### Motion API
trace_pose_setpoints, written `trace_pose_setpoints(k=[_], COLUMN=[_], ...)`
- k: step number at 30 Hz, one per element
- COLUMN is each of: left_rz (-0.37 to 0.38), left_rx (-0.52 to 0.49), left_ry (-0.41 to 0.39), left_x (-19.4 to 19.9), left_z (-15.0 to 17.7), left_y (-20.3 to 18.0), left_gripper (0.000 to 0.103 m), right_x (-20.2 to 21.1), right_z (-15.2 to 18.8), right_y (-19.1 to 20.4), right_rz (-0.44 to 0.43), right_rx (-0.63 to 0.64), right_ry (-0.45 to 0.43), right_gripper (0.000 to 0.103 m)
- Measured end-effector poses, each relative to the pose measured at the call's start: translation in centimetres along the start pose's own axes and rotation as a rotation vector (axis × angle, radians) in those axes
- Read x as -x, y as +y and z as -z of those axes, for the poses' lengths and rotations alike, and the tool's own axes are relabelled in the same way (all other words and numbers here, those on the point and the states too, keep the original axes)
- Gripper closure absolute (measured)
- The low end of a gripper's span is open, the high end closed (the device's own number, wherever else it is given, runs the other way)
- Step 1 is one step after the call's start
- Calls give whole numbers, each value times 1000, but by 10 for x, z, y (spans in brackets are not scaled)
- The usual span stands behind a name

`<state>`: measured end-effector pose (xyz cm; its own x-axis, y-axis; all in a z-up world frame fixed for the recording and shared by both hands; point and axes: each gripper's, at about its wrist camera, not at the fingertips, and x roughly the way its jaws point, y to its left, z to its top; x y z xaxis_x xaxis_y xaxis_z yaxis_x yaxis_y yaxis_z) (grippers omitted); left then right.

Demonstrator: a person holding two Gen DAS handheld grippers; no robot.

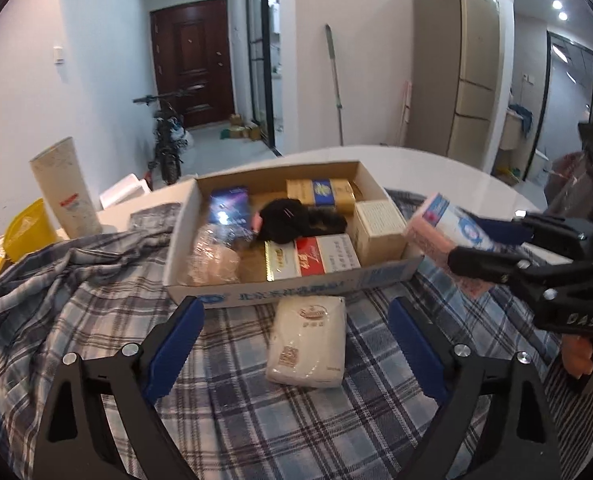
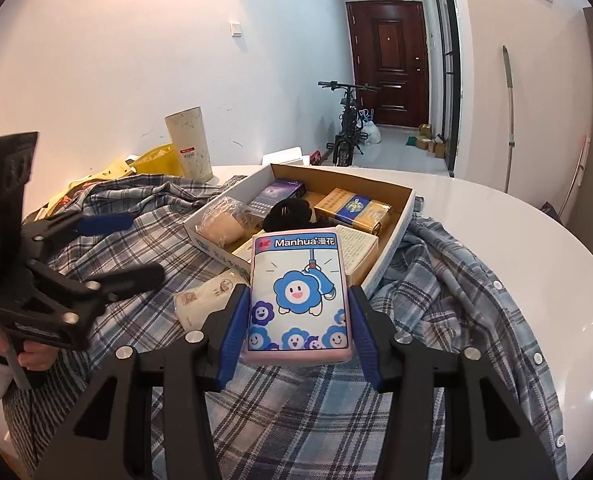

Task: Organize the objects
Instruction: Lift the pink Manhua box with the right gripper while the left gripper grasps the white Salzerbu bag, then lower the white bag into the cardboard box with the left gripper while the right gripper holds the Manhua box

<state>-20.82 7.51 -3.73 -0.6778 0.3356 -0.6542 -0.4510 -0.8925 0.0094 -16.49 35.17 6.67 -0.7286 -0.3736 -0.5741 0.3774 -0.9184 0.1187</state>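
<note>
Plaid shirt [image 1: 96, 300] on white table [image 1: 436, 168]

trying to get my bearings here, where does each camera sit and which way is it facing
Left wrist: sits on the left tool, open, looking over the white tissue pack on the plaid shirt toward the cardboard box; the right tool enters from the right.
Right wrist: sits on the right tool, shut on the Manhua tissue pack, facing the box; the left tool and a hand show at left.
Shared: box, both packs, shirt, white table, door, bicycle.
</note>
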Motion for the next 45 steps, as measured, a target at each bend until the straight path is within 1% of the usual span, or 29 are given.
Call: trace_pose_setpoints(k=[2, 4, 5, 6, 9, 13, 17, 20, 23, 25, 27, 30, 32, 41, 43, 45], left_rz=[34, 91, 100, 96, 77, 77, 71, 98, 109, 98, 91, 97, 79, -6, -1, 20], left_rx=[-13, -24, -22, -22, -11, 0, 16, 62, 97, 97, 97, 105, 93, -54, -66, -55], left_ry=[46, 116, 138, 156, 184, 217, 278, 309, 306, 303, 296, 287, 270, 130, 113, 105], left_x=[-12, -27, -33, -38, -47, -54, -68, -76, -76, -75, -73, -70, -66, -22, -11, 0], left_z=[1, 3, 4, 6, 9, 10, 15, 18, 18, 18, 15, 15, 14, 9, 10, 9], left_y=[-2, -3, -4, -5, -3, -1, 1, 9, 15, 15, 17, 18, 16, -10, -14, -16], left_gripper=[9, 12, 19, 22, 22, 22, 22, 22, 23, 28, 51, 54, 55, 57, 57, 57], right_x=[1, 2, 2, 2, 2, 1, 1, 1, 4, 4, 4, 5, 5, 11, 11, 14], right_z=[0, 0, 0, 0, 1, 1, 2, 2, 2, 2, 2, 3, 2, 1, 0, -1], right_y=[-2, -2, -2, -2, -2, -3, -3, -2, -3, -2, -2, -2, -3, -9, -11, -14], right_rz=[-1, 1, -1, -3, -7, -16, -31, -30, -41, -39, -38, -32, -35, -13, -9, -1], right_rx=[-3, -4, -4, -5, -4, -6, -11, -8, -10, -5, -4, -5, -7, -21, -25, -41], right_ry=[-5, -6, -5, -4, -3, 3, 7, 6, -5, -5, -5, -9, -18, -50, -55, -71], right_gripper=[55, 55, 55, 55, 55, 55, 55, 55, 55, 55, 55, 55, 55, 55, 55, 55])
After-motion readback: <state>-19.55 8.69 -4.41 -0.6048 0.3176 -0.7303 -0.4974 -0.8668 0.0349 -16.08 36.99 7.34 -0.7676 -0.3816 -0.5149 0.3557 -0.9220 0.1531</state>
